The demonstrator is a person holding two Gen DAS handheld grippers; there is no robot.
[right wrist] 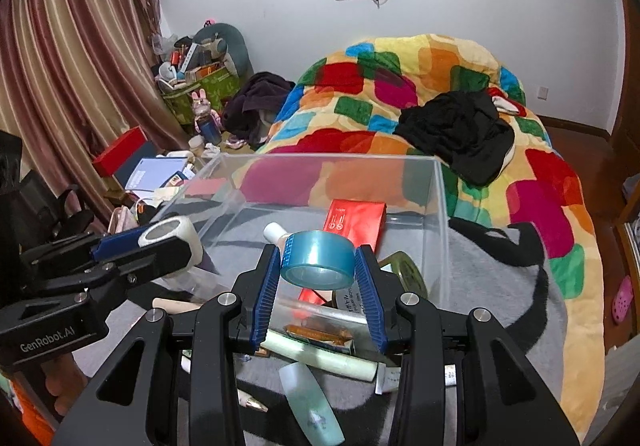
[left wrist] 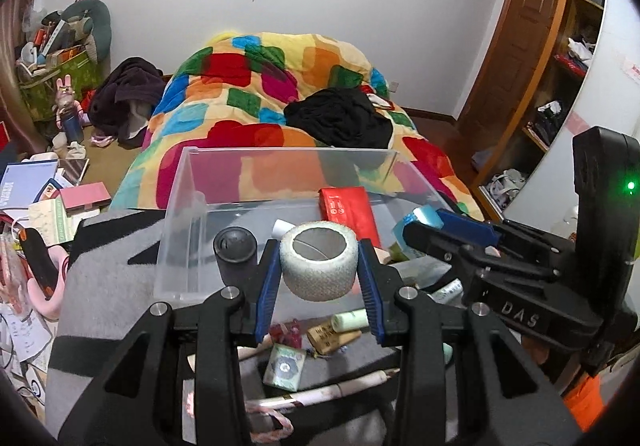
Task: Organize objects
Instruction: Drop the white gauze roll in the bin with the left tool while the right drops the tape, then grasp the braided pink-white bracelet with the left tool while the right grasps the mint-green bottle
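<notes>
My left gripper (left wrist: pixel 319 273) is shut on a white bandage roll (left wrist: pixel 319 266) and holds it over the near edge of a clear plastic box (left wrist: pixel 176 246). My right gripper (right wrist: pixel 318 271) is shut on a blue tape roll (right wrist: pixel 318 260) above the box's (right wrist: pixel 440 230) near right side. The box holds a red packet (left wrist: pixel 350 208) and a small white bottle (right wrist: pixel 276 233). The right gripper also shows in the left wrist view (left wrist: pixel 432 234), and the left gripper with its roll shows in the right wrist view (right wrist: pixel 160 246).
A black cylinder (left wrist: pixel 235 252) stands by the box's left front. Tubes, pens, a small green packet (left wrist: pixel 285 366) and a pale bottle (right wrist: pixel 312 402) lie on the grey blanket below the grippers. A colourful quilt (right wrist: pixel 440 118) covers the bed behind. Books and clutter lie left.
</notes>
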